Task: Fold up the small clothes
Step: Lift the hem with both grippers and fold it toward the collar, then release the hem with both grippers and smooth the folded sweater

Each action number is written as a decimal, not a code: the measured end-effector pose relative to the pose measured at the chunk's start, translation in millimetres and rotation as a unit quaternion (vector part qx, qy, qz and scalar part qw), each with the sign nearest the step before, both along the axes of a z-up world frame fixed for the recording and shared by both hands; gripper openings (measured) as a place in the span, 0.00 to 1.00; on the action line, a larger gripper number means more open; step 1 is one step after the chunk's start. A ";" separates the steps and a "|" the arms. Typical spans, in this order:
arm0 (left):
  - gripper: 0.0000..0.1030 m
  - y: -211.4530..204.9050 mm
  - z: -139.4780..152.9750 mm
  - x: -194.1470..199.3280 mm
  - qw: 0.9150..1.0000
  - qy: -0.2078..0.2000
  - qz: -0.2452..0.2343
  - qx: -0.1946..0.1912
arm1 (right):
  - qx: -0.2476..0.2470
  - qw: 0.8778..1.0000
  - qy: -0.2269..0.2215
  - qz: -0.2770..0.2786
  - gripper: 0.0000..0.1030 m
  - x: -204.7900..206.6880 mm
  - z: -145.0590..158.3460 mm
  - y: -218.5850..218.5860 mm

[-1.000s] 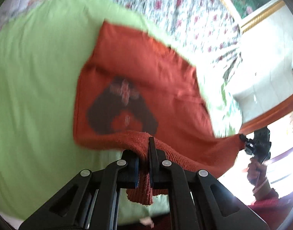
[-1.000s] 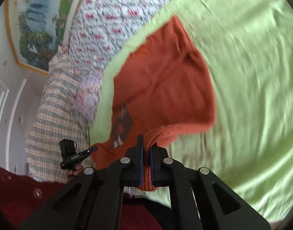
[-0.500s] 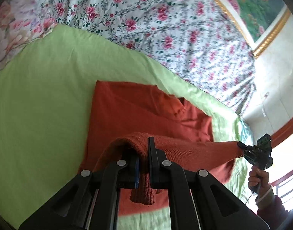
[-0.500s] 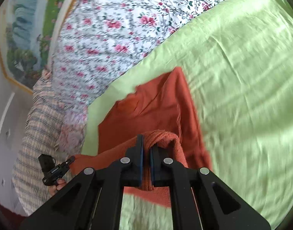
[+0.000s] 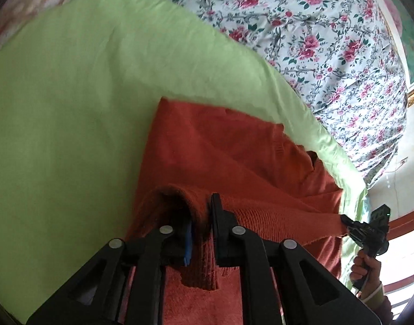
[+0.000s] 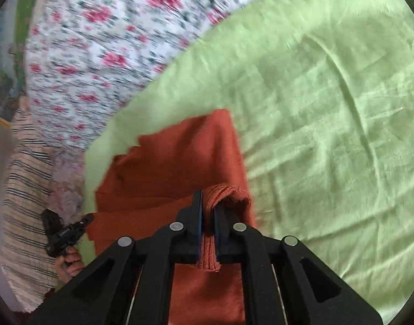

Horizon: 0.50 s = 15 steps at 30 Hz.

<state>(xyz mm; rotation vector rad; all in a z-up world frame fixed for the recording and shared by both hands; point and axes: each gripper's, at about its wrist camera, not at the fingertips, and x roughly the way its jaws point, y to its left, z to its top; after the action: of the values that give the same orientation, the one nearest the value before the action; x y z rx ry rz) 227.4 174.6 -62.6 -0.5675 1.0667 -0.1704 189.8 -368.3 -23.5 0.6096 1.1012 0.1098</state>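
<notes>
Clearly the orange knit sweater (image 5: 228, 146) is soft, light and limp: it sags between both grippers over the green sheet (image 5: 66, 103) on the bed. Left gripper (image 5: 202, 216) and right gripper (image 6: 208, 211) each pinch its ribbed hem, the firmest edge to hold

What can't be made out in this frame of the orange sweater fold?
- Front of the orange sweater: no print shows in either view, since the cloth is doubled over.
- Near hem: cut off by the bottom edge and covered by the left gripper and the right gripper, each clamped on knit.
- Sleeves: not distinguishable in the folds.
- Floral bedspread: motion-blurred in the right wrist view.
- Green sheet edges: beyond the fisheye rim.
</notes>
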 end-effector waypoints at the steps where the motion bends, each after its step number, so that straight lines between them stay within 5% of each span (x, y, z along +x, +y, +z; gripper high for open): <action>1: 0.19 -2.7 1.3 -4.6 1.000 -0.002 -0.005 0.001 | -0.005 1.000 0.011 0.000 0.10 1.2 -2.8 -0.7; 3: 0.30 -12.9 6.4 -22.1 1.000 -0.007 -0.025 0.000 | -0.003 1.000 0.001 -0.009 0.15 -6.7 3.9 -5.5; 5: 0.37 -26.7 9.7 -42.0 0.999 -0.011 -0.048 -0.006 | -0.020 0.999 -0.019 -0.031 0.42 -21.3 16.8 -10.4; 6: 0.38 -36.8 9.2 -51.8 0.998 -0.008 -0.062 -0.008 | -0.030 0.998 -0.029 -0.042 0.48 -28.6 22.9 -11.4; 9: 0.40 -79.7 -7.1 -75.9 0.993 0.016 -0.119 -0.021 | -0.030 0.996 -0.065 -0.054 0.49 -54.3 40.8 -4.3; 12: 0.40 -114.5 -28.8 -81.3 0.987 0.046 -0.157 0.012 | -0.021 0.996 -0.070 0.043 0.49 -65.9 40.6 38.7; 15: 0.40 -130.8 -34.7 -72.5 0.982 0.046 -0.176 0.047 | -0.079 0.980 -0.019 0.181 0.49 -67.3 17.9 98.4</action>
<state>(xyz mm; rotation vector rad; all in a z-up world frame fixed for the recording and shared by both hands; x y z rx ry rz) 154.9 43.8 -97.3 -0.2989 1.2531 -0.4037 122.5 -269.9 -5.7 0.2593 1.1620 0.3440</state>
